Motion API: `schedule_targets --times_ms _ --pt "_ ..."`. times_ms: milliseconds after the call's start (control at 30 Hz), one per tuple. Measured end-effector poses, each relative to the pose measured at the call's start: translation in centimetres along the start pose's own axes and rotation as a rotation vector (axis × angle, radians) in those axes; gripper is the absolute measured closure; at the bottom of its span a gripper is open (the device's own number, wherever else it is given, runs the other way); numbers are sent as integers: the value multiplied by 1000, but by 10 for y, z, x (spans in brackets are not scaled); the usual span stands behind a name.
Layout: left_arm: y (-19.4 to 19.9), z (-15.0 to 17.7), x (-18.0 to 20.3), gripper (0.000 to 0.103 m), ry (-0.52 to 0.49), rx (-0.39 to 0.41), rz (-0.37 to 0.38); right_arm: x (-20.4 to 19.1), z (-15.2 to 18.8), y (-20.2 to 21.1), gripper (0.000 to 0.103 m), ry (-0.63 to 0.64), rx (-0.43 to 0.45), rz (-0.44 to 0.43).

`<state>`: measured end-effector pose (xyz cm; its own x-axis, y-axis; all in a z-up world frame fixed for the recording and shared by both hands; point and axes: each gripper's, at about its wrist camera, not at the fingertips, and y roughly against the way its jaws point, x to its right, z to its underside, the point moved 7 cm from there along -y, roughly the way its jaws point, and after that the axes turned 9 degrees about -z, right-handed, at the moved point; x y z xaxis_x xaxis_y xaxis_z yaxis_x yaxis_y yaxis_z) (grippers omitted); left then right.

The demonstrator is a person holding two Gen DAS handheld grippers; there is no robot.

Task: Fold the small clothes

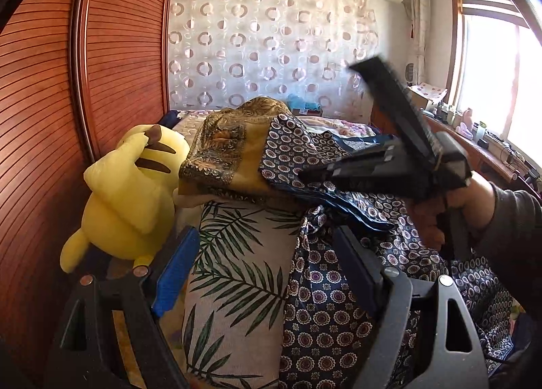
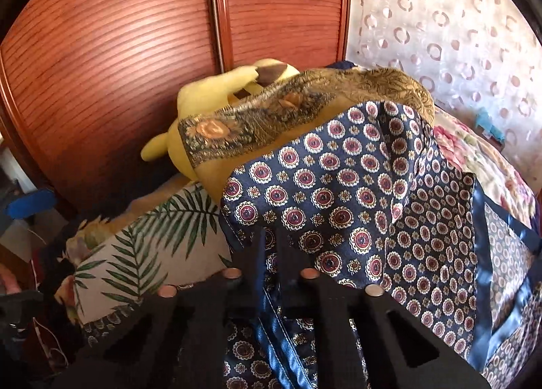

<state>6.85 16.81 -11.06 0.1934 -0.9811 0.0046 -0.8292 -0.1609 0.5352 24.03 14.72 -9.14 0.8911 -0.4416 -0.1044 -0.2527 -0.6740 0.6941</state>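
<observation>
A navy patterned cloth (image 1: 325, 304) with a shiny blue border is draped over a pile, partly covering a gold paisley cloth (image 1: 220, 142). My left gripper (image 1: 266, 236) stands open just before the pile, one blue pad by the leaf-print pillow (image 1: 230, 270), the other against the navy cloth, nothing pinched. My right gripper (image 1: 305, 174), held by a hand (image 1: 474, 192), reaches in from the right onto the navy cloth's top fold. In the right wrist view its gripper (image 2: 269, 236) is shut, with the navy cloth (image 2: 338, 186) and its satin edge caught between the fingers. The gold cloth (image 2: 305, 108) lies behind.
A yellow plush toy (image 1: 128, 192) leans on the red-brown slatted wardrobe (image 1: 118, 50) to the left of the pile. A floral bedspread (image 2: 474, 152) stretches behind. A cluttered desk (image 1: 474, 145) runs along the window at right.
</observation>
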Motion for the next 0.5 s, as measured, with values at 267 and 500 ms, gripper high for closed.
schedule_targets --times_ms 267,500 --pt "0 0 8 21 -3 1 16 11 -15 41 102 -9 132 6" --pt "0 1 12 21 -17 -2 18 -11 -2 7 54 15 57 -65"
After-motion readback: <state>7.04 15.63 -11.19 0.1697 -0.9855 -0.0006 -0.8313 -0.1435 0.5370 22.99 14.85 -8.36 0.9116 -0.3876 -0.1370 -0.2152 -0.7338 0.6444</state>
